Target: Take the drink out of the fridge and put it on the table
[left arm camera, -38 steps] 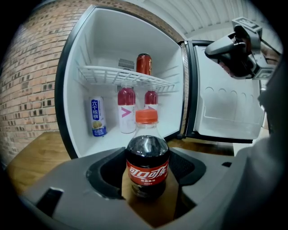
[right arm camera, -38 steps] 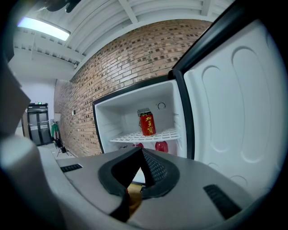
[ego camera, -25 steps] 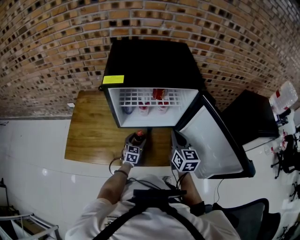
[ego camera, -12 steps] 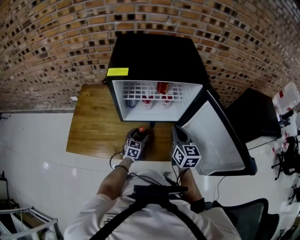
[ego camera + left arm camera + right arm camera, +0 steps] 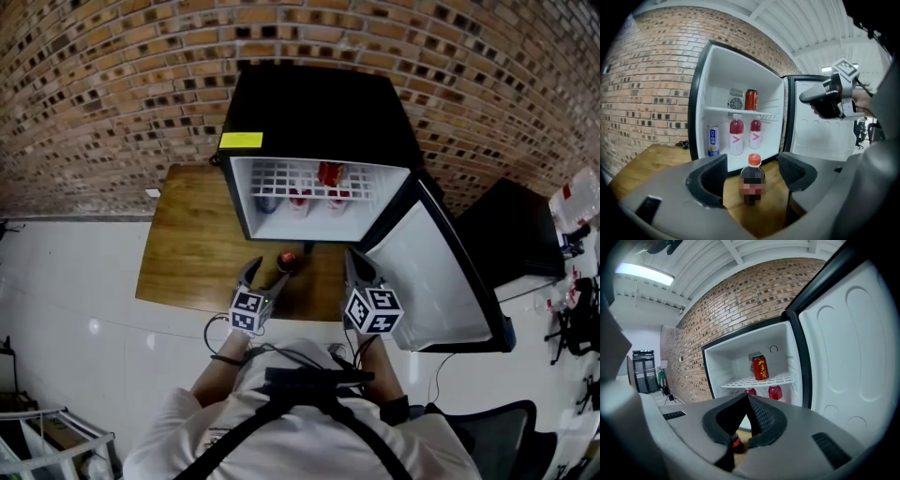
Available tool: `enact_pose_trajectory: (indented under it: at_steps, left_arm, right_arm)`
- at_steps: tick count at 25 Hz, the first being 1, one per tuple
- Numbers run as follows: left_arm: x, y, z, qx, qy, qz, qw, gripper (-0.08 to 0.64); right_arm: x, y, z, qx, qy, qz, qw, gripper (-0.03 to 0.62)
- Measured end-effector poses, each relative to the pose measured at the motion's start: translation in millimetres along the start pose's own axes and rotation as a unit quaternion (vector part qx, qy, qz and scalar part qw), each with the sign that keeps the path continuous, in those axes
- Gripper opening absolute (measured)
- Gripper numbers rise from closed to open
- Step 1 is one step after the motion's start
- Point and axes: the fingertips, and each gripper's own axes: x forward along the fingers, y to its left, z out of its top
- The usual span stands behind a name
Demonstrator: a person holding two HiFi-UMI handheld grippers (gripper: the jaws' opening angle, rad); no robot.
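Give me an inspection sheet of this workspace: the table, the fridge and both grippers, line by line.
Surface: wooden table, carrying the fridge.
Job's things: red-capped dark bottle upright on the table before the open fridge; red can on the shelf inside.
Clutter: nothing seen.
Grippers: left gripper jaws opening, bottle in line with the gap, untouched; right gripper shut, empty, beside the fridge door.
Cables: cable looping by the left wrist.
Surroundings: brick wall, white floor, black cabinet.

Brick wall [image 5: 103, 84], white floor [image 5: 66, 319]
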Motion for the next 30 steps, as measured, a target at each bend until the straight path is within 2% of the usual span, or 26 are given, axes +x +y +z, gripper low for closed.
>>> enact_pose_trajectory:
  at_steps: [2,6,7,11,18,30]
  left_arm:
    - [-16.1,4.6,23.2,-0.005,-0.024,0.011,0.9996,0.296]
    - [-38.5,22.1,61.3,-0.021,-0.051,0.061,0.9966,0.029]
    - [-40.6,25.1,66.6,-0.032,-0.051,0.069,0.9958,0.012]
    - [-42.4,25.4,86.3,-0.069,-0.06,0.064,0.9938,0.002]
    - [-37.8,20.3,99.3,-0.048,-0.057,0.059,0.9954,0.002]
    - [-32.9,16.9,98.2,-0.048,-0.044,0.062,0.9959,0.002]
  right_arm:
    - [1.5,2.1,-1.1,-0.001,0.001,0.003,1.0,0.015]
    - [5.6,9.0,-3.6,-0.004,0.005,0.012,1.0,0.014]
    - [6.5,10.2,-4.7,-0.005,0.005,0.014,1.0,0.015]
    - [8.7,11.3,-14.3,0.001,0.013,0.016,1.0,0.014]
    - [8.7,13.3,-17.5,-0.012,0.022,0.016,1.0,0.012]
    - [4.5,12.4,-13.8,-0.009,0.017,0.014,1.0,0.014]
